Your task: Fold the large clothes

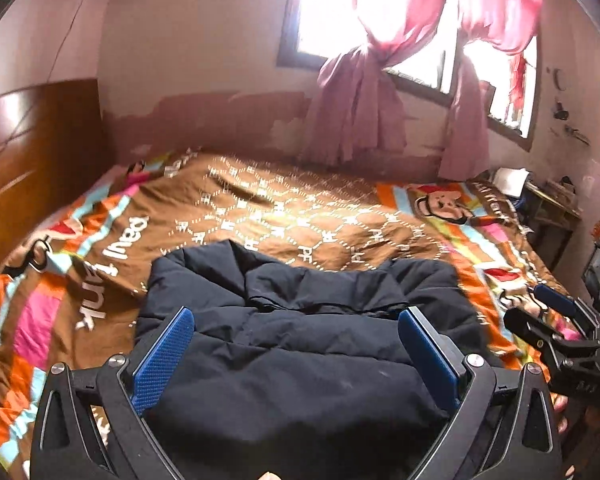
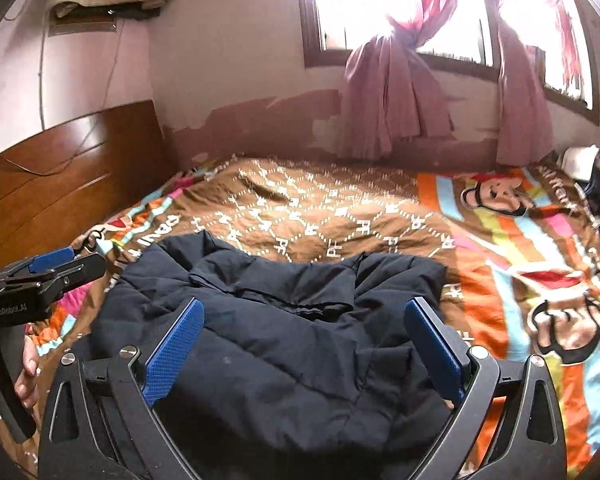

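Indoors, dark jacket [image 1: 300, 344] on patterned bedspread [image 1: 300, 208], pink curtains [image 1: 356, 112], both grippers' jaws spread, empty.

The left claw [image 1: 296, 344] has a black frame of angular, ribbed arms with triangular cut-outs, and round silver screws sit at its pivots. Each finger carries a flat blue pad [image 1: 165, 354] with a fine dotted texture. The right claw [image 2: 304, 340] is built the same way, black with blue pads [image 2: 175, 350] and silver screws. Seen from the right claw, the left claw's black body bears small white lettering reading "GenRobot.AI", above a black handle.
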A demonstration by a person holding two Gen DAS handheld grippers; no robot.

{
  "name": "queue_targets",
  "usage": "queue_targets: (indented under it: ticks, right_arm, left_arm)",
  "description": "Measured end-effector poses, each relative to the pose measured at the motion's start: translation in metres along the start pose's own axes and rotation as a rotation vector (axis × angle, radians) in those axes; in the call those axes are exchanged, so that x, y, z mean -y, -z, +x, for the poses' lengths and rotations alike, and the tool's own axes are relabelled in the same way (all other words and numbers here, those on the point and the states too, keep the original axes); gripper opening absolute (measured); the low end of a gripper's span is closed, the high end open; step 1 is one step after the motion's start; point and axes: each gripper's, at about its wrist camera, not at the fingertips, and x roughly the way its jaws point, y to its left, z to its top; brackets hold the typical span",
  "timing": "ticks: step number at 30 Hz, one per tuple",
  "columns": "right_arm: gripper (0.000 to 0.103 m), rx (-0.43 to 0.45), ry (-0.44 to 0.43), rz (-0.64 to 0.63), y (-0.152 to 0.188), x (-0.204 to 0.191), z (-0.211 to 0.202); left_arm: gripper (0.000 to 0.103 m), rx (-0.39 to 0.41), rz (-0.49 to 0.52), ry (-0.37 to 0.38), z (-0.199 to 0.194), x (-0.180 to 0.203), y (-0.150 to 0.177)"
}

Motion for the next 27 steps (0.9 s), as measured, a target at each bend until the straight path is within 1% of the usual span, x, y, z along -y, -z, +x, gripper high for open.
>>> queue_targets:
  ticks: [5, 8, 14, 16, 23, 27]
  right_arm:
    - [0.099, 0.043, 0.007, 0.034, -0.007, -0.005, -0.072]
    - [0.099, 0.041, -0.015, 0.035, -0.008, -0.009, -0.109]
    - [0.099, 0.047, -0.025, 0.019, 0.006, -0.022, -0.176]
    - [0.099, 0.052, -0.034, 0.007, 0.01, -0.029, -0.197]
    - [0.099, 0.079, -0.067, -0.042, 0.03, -0.053, -0.265]
    - [0.099, 0.095, -0.072, -0.055, 0.043, -0.062, -0.293]
  left_arm:
    - [0.103, 0.031, 0.003, 0.002, -0.067, 0.009, -0.001]
    - [0.103, 0.055, -0.001, 0.005, -0.108, 0.015, 0.004]
    - [0.103, 0.11, 0.079, -0.007, -0.182, 0.033, 0.019]
    - [0.103, 0.128, 0.103, -0.007, -0.202, 0.038, 0.025]
    - [0.103, 0.15, 0.162, -0.006, -0.259, 0.045, 0.054]
    - [0.103, 0.135, 0.181, -0.001, -0.279, 0.044, 0.072]
